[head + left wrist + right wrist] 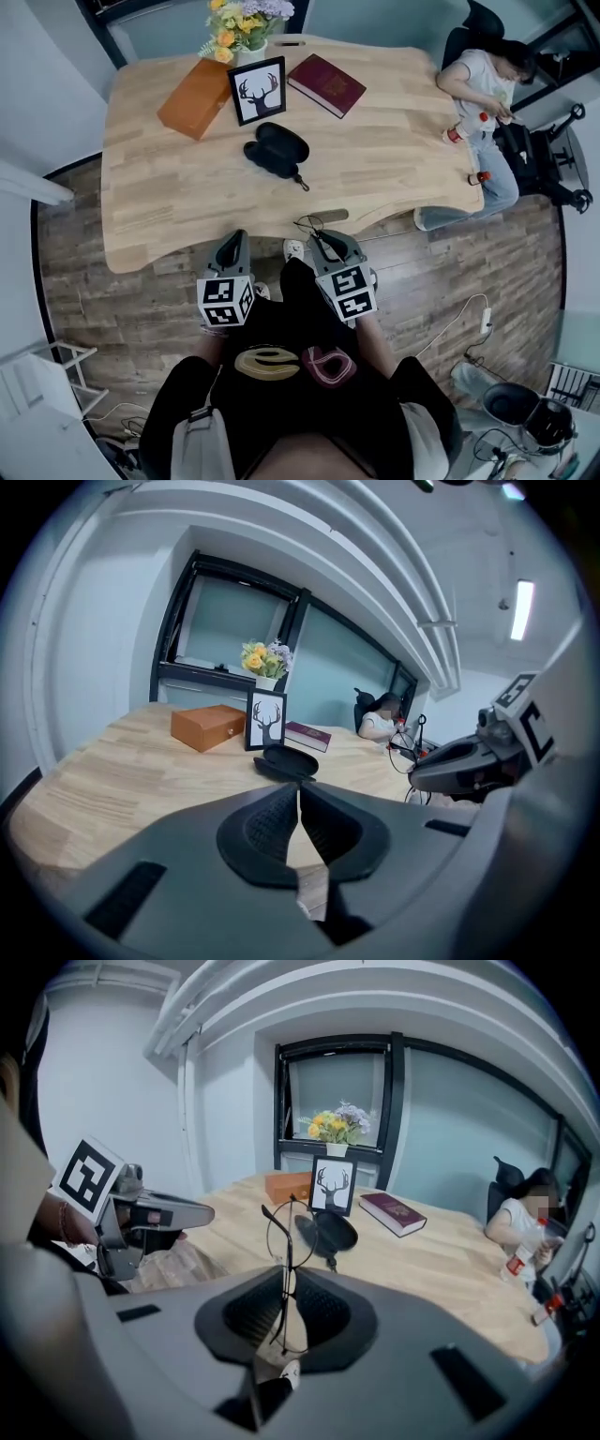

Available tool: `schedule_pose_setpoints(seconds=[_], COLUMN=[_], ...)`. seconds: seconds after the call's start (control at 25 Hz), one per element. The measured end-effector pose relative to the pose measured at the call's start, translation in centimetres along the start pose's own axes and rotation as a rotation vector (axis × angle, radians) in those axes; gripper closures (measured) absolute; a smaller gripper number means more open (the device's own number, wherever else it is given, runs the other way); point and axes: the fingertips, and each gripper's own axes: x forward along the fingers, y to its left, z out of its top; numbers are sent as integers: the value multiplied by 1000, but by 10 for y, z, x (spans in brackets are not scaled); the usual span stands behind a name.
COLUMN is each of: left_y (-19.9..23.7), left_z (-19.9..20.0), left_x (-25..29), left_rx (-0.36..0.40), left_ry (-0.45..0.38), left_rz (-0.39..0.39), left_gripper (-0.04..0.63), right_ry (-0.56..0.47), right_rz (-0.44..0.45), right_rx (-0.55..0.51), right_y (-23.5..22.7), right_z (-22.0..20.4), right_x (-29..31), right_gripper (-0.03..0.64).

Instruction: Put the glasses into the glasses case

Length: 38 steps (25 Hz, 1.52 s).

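Wooden table (375, 159) carries the open glasses case (277, 148), while only the right gripper view plainly shows the right gripper (286, 1277) clamped on the thin-rimmed glasses (289, 1241), off the table; left gripper (299, 797) closed, empty.

**A:** Where does the glasses case (277, 148) sit?

**B:** On the table (169, 202), about the middle, just before the picture frame (257, 90).

**A:** And beside the frame?

**B:** The box (195, 98) is to its left and the book (325, 84) to its right. The flowers (242, 23) are behind it at the far edge, seemingly on the table itself.

**A:** The grippers?

**B:** Side by side before the near edge, the left gripper (234, 236) left of the right gripper (323, 238). The glasses (287, 1269) are between the right one's jaws, well apart from the case. A person (483, 80) sits at the table's right end
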Motion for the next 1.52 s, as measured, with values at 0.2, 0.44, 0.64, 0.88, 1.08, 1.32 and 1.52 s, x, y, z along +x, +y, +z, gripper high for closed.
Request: schedule_pose_setpoints(seconds=[0.2,0.44,0.64,0.88,1.08,1.32,1.52], left_y=[4,9,11,11,14,17,16], left_z=[13,26,36,40,38,34,28], left_x=[26,54,73,80,77,69,64], left_rx=[-28,-60,-90,-115,-141,-174,-192], left_ry=[-10,-11,-22,-37,-40,-53,-56], left_rz=[58,142,220,294,369,446,493], left_gripper=[572,572,572,572,572,572,572], right_ry=[17,23,30,46,53,90,114], right_rz=[64,138,212,290,376,417,432], right_rx=[-28,-70,-103,-137,-173,-200,-210], right_y=[-26,-55,-74,-91,-92,-92,-94], right_z=[16,37,52,67,76,83,86], right_x=[26,54,80,107,126,153,171], right_gripper=[566,566,566,566,566,566,566])
